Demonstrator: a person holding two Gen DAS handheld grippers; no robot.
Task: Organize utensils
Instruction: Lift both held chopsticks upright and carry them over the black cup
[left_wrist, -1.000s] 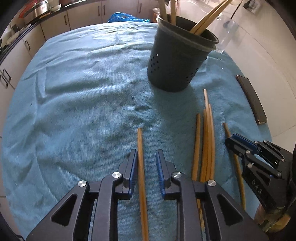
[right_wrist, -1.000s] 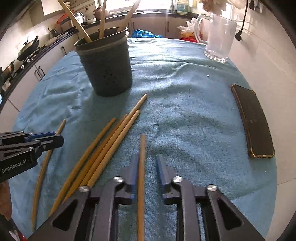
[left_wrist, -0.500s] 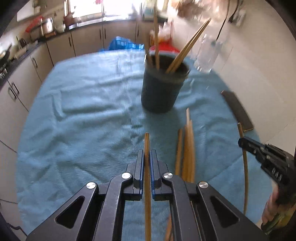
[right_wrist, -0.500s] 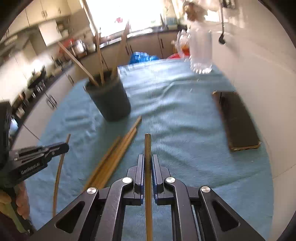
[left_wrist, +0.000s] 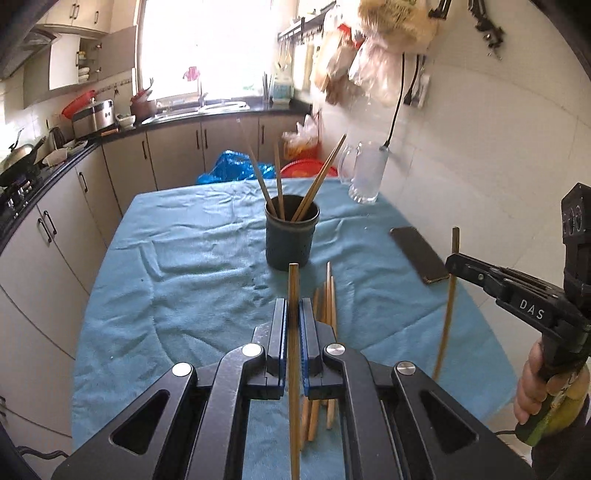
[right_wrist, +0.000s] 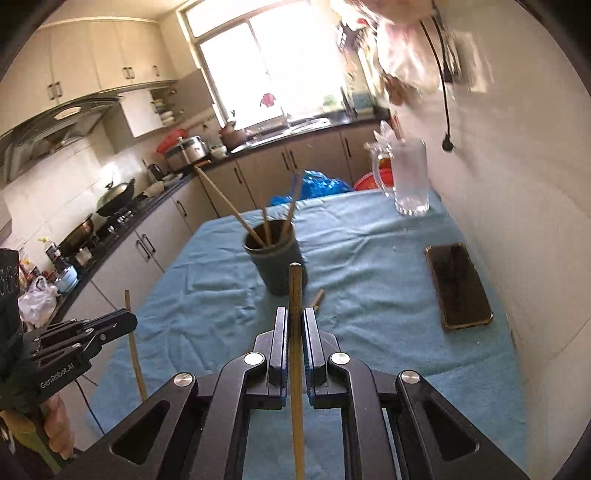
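The left gripper (left_wrist: 293, 314) is pinched tight on one chopstick (left_wrist: 294, 291), which runs straight out between its fingers with its blunt tip pointing ahead, off the cloth. The right gripper (right_wrist: 294, 323) is pressed together on a second chopstick (right_wrist: 295, 288) the same way. Straight ahead of both tools stands the dark holder (left_wrist: 291, 236), upright, with several chopsticks leaning in it and room left at its mouth. Just below and to the right of the left tool a loose bundle of chopsticks (left_wrist: 328, 291) lies on the blue cloth (left_wrist: 192, 258). The cloth between the tools and the holder is bare, and wide to the left. Right of the holder a dark phone (right_wrist: 458, 284) lies near the cloth's edge by the wall, and a glass jug (right_wrist: 410, 177) stands at the far right corner.
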